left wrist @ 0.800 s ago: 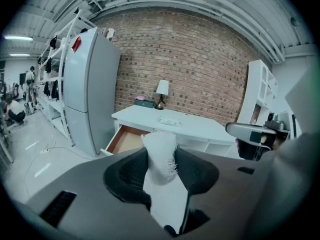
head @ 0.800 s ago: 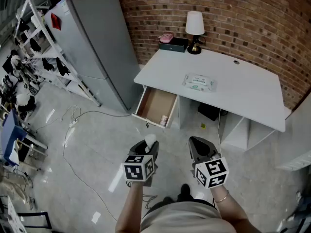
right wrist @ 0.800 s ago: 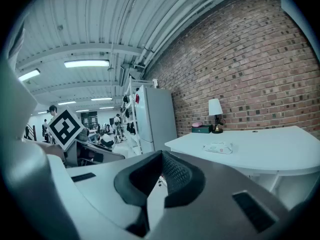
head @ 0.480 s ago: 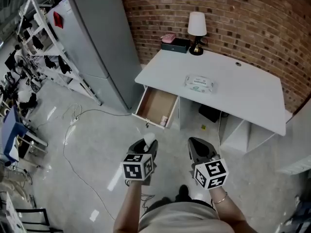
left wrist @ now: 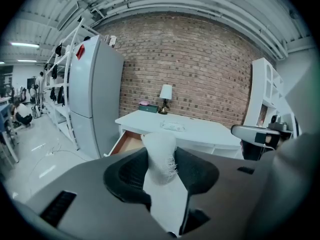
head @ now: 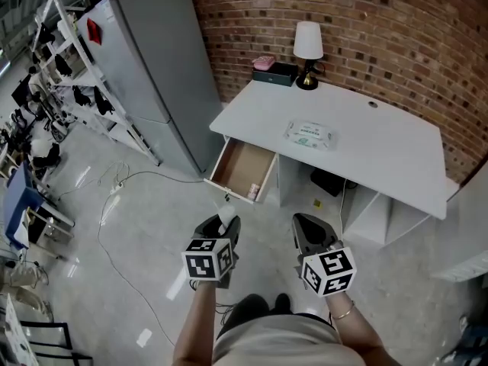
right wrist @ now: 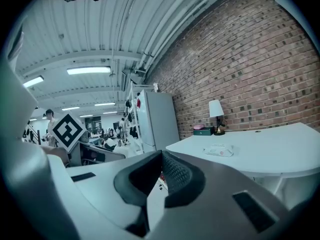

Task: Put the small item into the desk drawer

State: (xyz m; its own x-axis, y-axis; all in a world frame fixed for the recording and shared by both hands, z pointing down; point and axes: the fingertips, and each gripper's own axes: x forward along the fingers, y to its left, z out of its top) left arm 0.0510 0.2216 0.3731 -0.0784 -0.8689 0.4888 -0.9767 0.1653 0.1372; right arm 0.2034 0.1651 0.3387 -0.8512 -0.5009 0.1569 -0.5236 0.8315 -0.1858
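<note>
My left gripper (head: 223,226) is shut on a small white, fibrous item (head: 226,216) that sticks up between its dark pads. In the left gripper view the white item (left wrist: 159,156) fills the gap of the left gripper (left wrist: 160,170). The wooden desk drawer (head: 242,168) stands pulled open at the left end of the white desk (head: 381,158), ahead of both grippers. In the left gripper view the drawer (left wrist: 127,142) shows just beyond the item. My right gripper (head: 305,229) is held beside the left one; the right gripper (right wrist: 160,176) has its jaws together with nothing between them.
A grey fridge (head: 152,59) stands left of the desk. On the desk are a lamp (head: 307,46), a dark box (head: 274,72) and a wipes pack (head: 309,134). A small object (head: 254,189) lies in the drawer. A cable (head: 114,204) runs over the floor at left.
My left gripper has drifted slightly left with the white item still in it. The right gripper has barely moved. The person's feet have shifted.
</note>
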